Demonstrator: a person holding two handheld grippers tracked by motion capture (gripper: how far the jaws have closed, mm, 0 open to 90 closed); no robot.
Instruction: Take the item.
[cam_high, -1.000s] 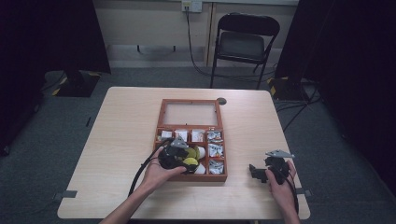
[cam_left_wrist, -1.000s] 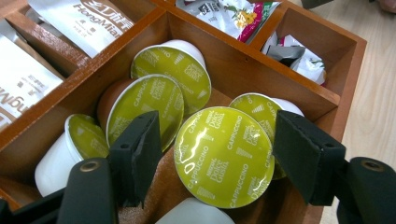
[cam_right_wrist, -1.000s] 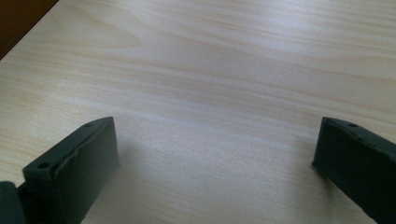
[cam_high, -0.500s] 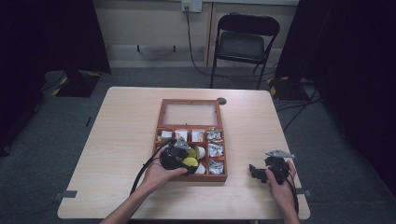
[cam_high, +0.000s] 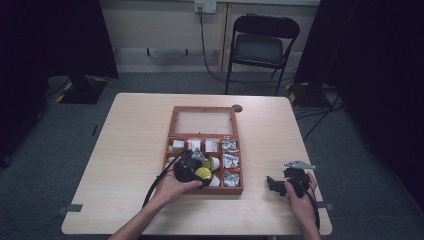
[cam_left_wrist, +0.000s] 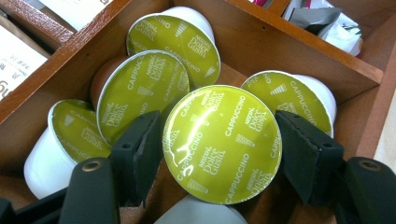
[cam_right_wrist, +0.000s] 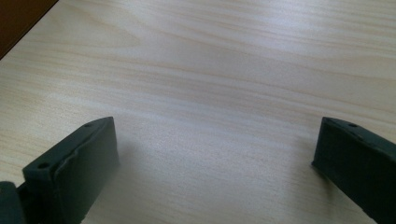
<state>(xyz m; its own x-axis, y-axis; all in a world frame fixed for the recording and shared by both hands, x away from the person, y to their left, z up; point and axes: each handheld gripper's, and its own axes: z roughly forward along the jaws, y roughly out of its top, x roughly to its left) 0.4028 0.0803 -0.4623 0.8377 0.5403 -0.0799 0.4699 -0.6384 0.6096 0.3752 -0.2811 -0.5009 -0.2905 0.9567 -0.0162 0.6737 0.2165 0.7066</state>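
High view dim, dark surround; gripper views bright, sharp; glare on capsule lid (cam_left_wrist: 222, 142).

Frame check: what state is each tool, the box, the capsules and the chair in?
left tool: jaws have just been closing, shut on front capsule.
right tool: open, nothing between, over table.
front capsule: gripped at the rim, foil sealed.
other capsules: loose in the compartment, sealed.
wooden box: open, lid swung back flat.
folding chair: unfolded, empty.
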